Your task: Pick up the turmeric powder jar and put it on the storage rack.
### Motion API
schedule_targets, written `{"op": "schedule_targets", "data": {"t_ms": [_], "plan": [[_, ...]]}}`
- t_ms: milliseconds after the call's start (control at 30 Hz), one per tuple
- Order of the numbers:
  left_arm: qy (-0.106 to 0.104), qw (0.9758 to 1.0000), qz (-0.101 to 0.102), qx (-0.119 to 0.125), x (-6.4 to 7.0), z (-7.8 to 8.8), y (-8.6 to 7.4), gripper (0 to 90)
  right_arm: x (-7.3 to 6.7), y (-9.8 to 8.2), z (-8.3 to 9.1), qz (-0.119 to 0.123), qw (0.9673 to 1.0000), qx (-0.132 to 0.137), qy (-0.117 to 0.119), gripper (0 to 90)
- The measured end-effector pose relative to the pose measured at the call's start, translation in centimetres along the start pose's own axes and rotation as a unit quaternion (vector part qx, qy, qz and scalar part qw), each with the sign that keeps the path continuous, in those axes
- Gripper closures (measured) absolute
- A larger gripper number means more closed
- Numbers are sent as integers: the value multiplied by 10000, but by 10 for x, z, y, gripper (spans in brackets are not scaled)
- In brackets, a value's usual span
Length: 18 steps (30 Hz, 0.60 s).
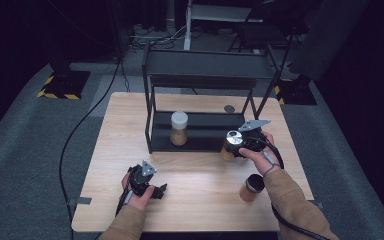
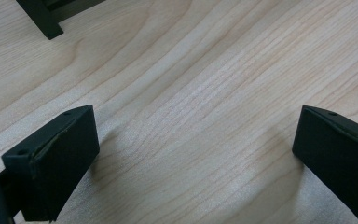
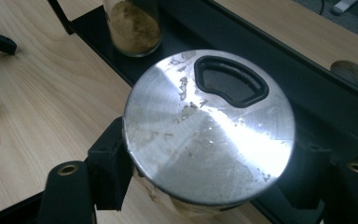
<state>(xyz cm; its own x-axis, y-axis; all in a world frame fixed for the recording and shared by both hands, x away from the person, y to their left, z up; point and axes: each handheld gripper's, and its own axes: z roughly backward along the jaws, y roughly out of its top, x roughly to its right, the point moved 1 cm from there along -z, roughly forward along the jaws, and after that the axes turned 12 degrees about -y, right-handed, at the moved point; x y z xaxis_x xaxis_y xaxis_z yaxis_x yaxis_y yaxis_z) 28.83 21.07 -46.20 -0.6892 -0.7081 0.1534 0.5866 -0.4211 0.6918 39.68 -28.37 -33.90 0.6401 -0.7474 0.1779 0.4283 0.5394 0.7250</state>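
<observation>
Fingers of the right gripper (image 3: 205,177) clamp a spice jar (image 3: 208,128) with a silver lid, one black pad on each side of the glass. It hangs just in front of the black rack (image 1: 200,132), at its lower shelf, clear of the worktop (image 1: 200,200). Fingers of the left gripper (image 2: 193,154) stand wide apart with nothing between them, low over bare wood. Another jar (image 1: 179,128) stands on the shelf, a third (image 1: 252,188) beside the right forearm.

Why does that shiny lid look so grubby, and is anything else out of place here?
The jar held in the right gripper has a metal lid smeared with pale crusty patches, perhaps dried spice residue. Nothing looks spilled on the table. One jar stands on the table, apart from the rack, where another sits.
</observation>
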Motion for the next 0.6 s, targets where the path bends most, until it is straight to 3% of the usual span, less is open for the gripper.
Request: {"op": "schedule_targets", "data": {"t_ms": [600], "plan": [[1, 10000, -5, -2, 0, 0, 0, 0, -1, 32, -11, 37, 9999, 76, -82, 310]]}}
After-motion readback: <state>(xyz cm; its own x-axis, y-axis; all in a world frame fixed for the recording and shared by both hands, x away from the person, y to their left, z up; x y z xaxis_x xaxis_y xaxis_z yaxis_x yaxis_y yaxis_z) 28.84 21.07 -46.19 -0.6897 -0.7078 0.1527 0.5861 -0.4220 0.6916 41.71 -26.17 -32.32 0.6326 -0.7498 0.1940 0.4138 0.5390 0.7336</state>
